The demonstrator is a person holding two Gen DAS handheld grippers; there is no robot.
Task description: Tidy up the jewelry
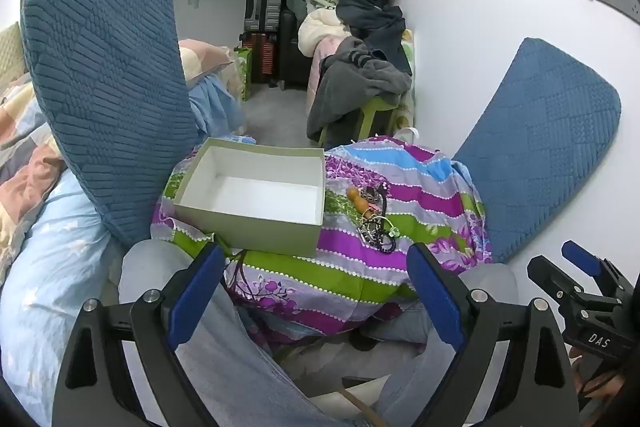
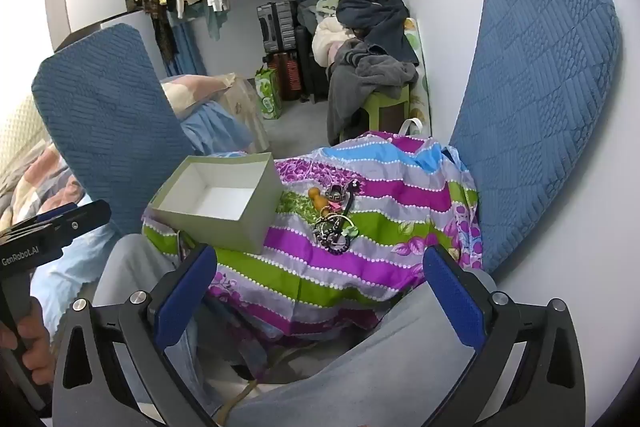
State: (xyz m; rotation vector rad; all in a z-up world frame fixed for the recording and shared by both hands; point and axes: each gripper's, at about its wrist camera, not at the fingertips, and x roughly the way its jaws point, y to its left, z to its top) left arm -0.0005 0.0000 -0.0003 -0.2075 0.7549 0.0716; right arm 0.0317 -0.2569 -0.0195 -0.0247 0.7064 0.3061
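Both hand-held grippers tilt downward above the person's knees, the left hand-held gripper (image 1: 316,291) and right hand-held gripper (image 2: 320,293) gaping wide, empty. The jewelry (image 1: 374,219) lies heaped on the striped cloth (image 1: 360,259), just beside the open box (image 1: 248,223).

A mound draped in a striped floral cloth (image 1: 352,267) of purple, green, grey and blue carries everything; what lies under the cloth is hidden. On it, toward nine o'clock, sits an open grey-green box (image 1: 256,195) with a white, bare inside. Just beside the box, at its three o'clock side, lies a tangled jewelry heap (image 1: 374,219): dark beaded strands, an orange gourd-shaped bead (image 1: 357,199), and small rings.
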